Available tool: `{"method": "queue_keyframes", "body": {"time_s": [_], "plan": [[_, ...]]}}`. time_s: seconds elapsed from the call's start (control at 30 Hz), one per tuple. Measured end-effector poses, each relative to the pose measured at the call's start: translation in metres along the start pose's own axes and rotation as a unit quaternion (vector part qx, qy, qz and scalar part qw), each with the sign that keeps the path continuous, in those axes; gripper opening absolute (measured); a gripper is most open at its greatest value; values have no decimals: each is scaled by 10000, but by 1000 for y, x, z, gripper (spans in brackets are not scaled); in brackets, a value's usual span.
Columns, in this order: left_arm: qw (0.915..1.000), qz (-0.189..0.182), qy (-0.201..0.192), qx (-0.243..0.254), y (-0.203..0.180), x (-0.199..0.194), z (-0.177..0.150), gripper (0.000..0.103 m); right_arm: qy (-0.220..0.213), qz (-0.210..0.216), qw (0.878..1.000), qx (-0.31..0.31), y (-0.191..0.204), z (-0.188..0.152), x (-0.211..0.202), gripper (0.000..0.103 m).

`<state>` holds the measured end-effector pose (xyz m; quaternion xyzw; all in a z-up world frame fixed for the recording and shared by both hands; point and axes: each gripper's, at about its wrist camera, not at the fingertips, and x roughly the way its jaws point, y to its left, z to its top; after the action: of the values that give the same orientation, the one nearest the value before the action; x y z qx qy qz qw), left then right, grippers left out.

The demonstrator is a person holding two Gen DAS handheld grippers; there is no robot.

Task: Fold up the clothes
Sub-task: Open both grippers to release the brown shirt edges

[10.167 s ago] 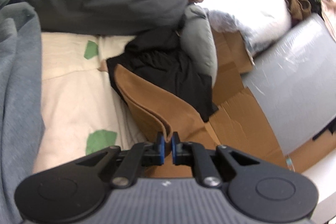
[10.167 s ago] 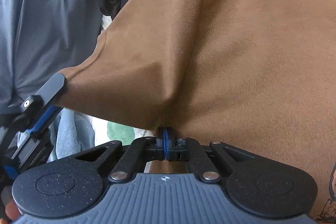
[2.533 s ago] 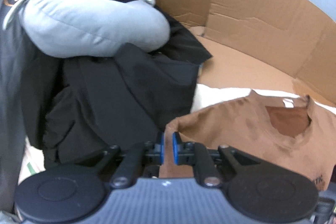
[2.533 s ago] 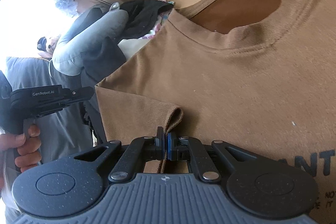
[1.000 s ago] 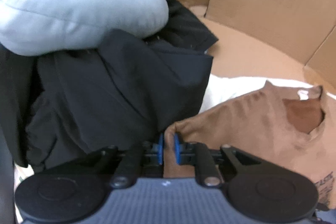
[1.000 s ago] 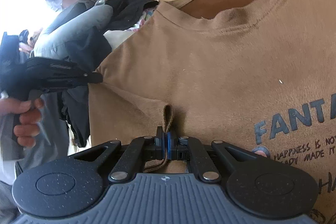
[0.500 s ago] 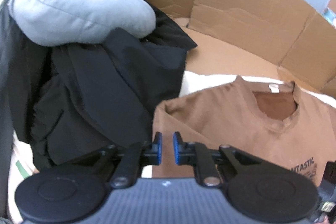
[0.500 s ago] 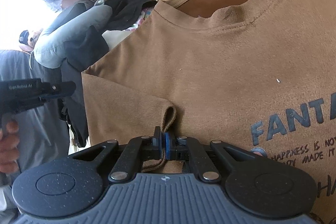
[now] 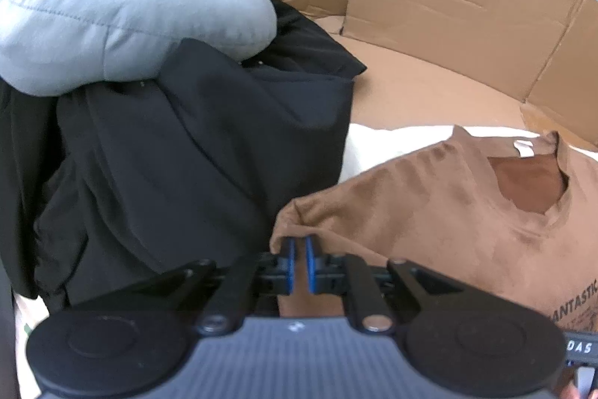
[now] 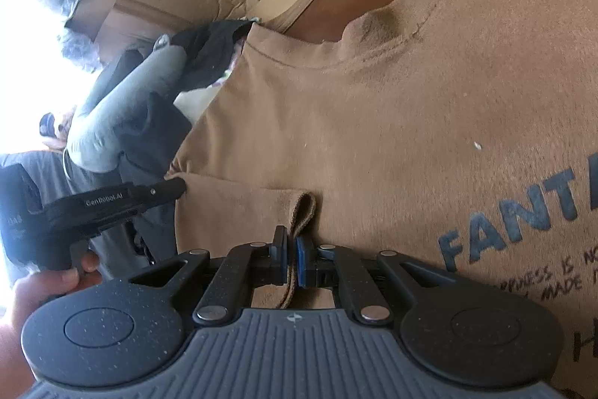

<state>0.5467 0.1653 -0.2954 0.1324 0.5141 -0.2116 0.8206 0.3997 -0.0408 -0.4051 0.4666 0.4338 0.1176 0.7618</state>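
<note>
Lying flat ahead of both tongs, brown T-shirt (image 10: 373,137), sleeve edges between them.

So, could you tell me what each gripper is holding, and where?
Right gripper: jaws opening around a fold of the brown T-shirt. Left gripper: at its sleeve corner; grip cannot be told.

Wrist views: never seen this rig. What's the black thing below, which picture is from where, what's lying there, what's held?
The black thing is a two-finger gripper; a person holds two, each with a fisheye camera looking forward. One picture is from the left gripper, one from the right gripper. A brown T-shirt lies beside black clothes and a grey pillow, cardboard behind. The right jaws are opening, a sleeve fold between them; the left sits at the shirt's edge, grip unclear.
</note>
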Motion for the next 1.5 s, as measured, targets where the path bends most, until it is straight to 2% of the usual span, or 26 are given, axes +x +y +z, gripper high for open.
{"method": "queue_keyframes", "body": {"time_s": [0.23, 0.3, 0.33, 0.43, 0.6, 0.8, 1.07, 1.1, 1.13, 1.2, 1.33, 1.5], "plan": [[9997, -51, -77, -231, 8, -1, 4, 9, -268, -184, 9993, -181, 1, 12, -6, 10], [9996, -72, -98, -269, 9, -1, 3, 9, -263, -191, 9989, -343, 3, 14, -5, 8], [9996, -75, -104, -267, 9, 0, 3, 9, -259, -193, 9986, -426, 4, 14, -5, 1], [9996, -69, -98, -247, 8, 1, 4, 9, -344, -256, 9969, -656, 8, 14, -8, 1], [9994, -123, -177, -280, 10, -1, 3, 9, -483, -373, 9957, -695, 6, 9, -14, 1], [9971, -289, -196, -672, 13, 3, 4, 9, -537, -524, 9929, -928, 9, 2, -17, 0], [9978, -264, -224, -564, 8, -1, 3, 10, -419, -568, 9932, -929, 12, -2, -30, 2], [9977, -283, -228, -570, 8, -3, 2, 17, -447, -593, 9928, -943, 12, -2, -34, 2], [9972, -302, -268, -631, 10, -8, 0, 31, -477, -621, 9923, -958, 11, -3, -39, 2], [9972, -284, -379, -577, 11, -21, -8, 51, -494, -608, 9927, -919, 9, -5, -47, 3], [9983, -270, -323, -409, 13, -41, -27, 51, -450, -603, 9924, -974, 11, -16, -57, 3], [9980, -151, -279, -547, 21, -61, -64, 51, -279, -655, 9914, -1094, 17, -33, -62, 3]]}}
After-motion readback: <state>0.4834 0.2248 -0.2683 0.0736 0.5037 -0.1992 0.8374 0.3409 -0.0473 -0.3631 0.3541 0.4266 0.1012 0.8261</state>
